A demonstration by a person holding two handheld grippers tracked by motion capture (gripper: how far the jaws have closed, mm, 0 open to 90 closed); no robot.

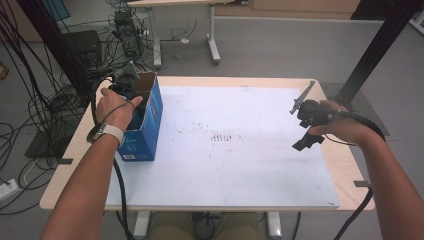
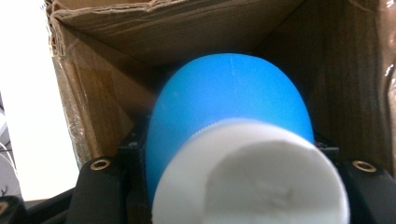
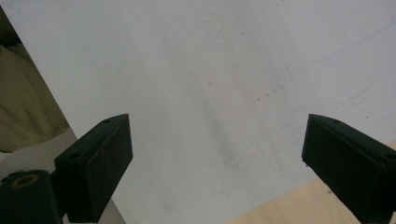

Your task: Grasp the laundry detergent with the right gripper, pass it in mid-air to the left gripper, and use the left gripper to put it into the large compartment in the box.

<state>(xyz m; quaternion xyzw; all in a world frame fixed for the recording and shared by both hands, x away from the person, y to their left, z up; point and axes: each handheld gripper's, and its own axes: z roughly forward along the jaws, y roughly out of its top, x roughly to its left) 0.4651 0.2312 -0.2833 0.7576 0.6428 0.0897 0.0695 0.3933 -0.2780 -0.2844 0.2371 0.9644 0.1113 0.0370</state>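
From the high view, a pale wooden table (image 1: 345, 165) carries a large white sheet (image 1: 225, 150) that covers most of its top, with a patch of small dark marks near the middle. At the sheet's left edge stands an open blue carton (image 1: 147, 127), brown cardboard inside, its top flaps raised. The person's left hand (image 1: 116, 107) (a watch with a pale band sits on that wrist) holds the left gripper (image 1: 126, 85) right over the mouth of the carton, pointing down into it; the jaws themselves are hidden there by the hand and the flaps. On the far right side of the table the right hand (image 1: 340, 127) holds the right gripper (image 1: 306, 127) above the sheet's right edge, well apart from the carton. In the left gripper view, the camera looks down into the brown cardboard interior of the carton (image 2: 93, 93), and a blue bottle with a white cap (image 2: 233, 140) sits between the two black jaws, cap toward the camera and blue body reaching into the box; the jaws press against its sides, so the bottle is pinched and sits inside the carton's opening. In the right gripper view, the right gripper (image 3: 217, 154) has its two black jaws spread wide with nothing between them, above the white sheet (image 3: 210, 70), with a strip of the wooden table (image 3: 280, 205) at the lower right.
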